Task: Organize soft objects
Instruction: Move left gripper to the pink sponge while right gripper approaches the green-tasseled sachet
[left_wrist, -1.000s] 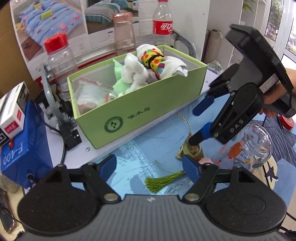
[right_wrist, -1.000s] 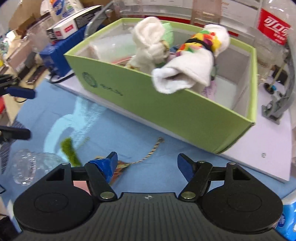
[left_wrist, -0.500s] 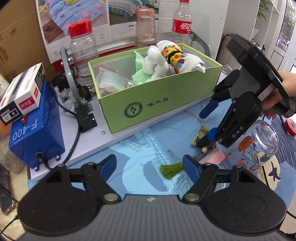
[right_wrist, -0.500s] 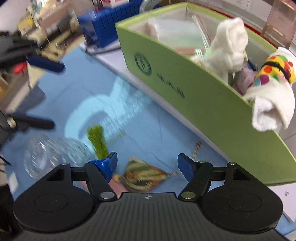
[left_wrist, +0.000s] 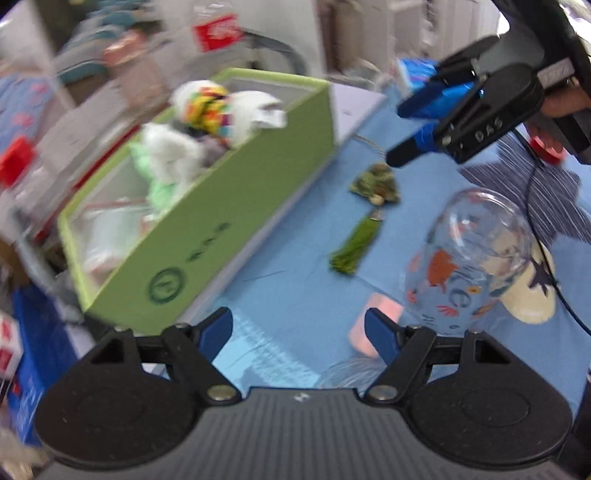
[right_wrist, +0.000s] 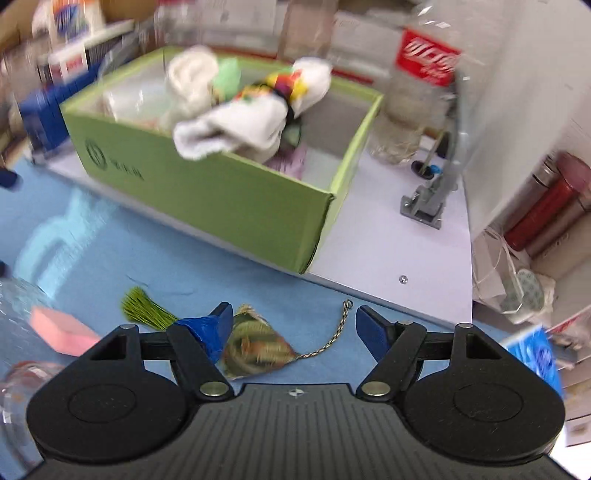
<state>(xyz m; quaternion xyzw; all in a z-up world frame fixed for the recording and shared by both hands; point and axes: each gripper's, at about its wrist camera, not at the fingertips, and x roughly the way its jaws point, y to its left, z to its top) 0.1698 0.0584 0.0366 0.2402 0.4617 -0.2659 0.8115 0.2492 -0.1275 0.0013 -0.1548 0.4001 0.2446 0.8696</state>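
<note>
right gripper (right_wrist: 293, 326): open, low over the sachet (right_wrist: 255, 349) with its green tassel (right_wrist: 146, 310), holds nothing | left gripper (left_wrist: 299, 330): open, empty, above the blue mat (left_wrist: 295, 288) | sachet: on the mat, just beside the green box (right_wrist: 221, 199) | box: holds rolled socks (right_wrist: 251, 118) | glass jar (left_wrist: 469, 258): lies on the mat near the tassel

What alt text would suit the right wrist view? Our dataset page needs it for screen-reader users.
The open right tool hovers low over a patterned fabric sachet with a green tassel and braided cord, lying on a blue mat. Behind it stands a green box holding rolled white cloths; a pink block lies at left.
</note>
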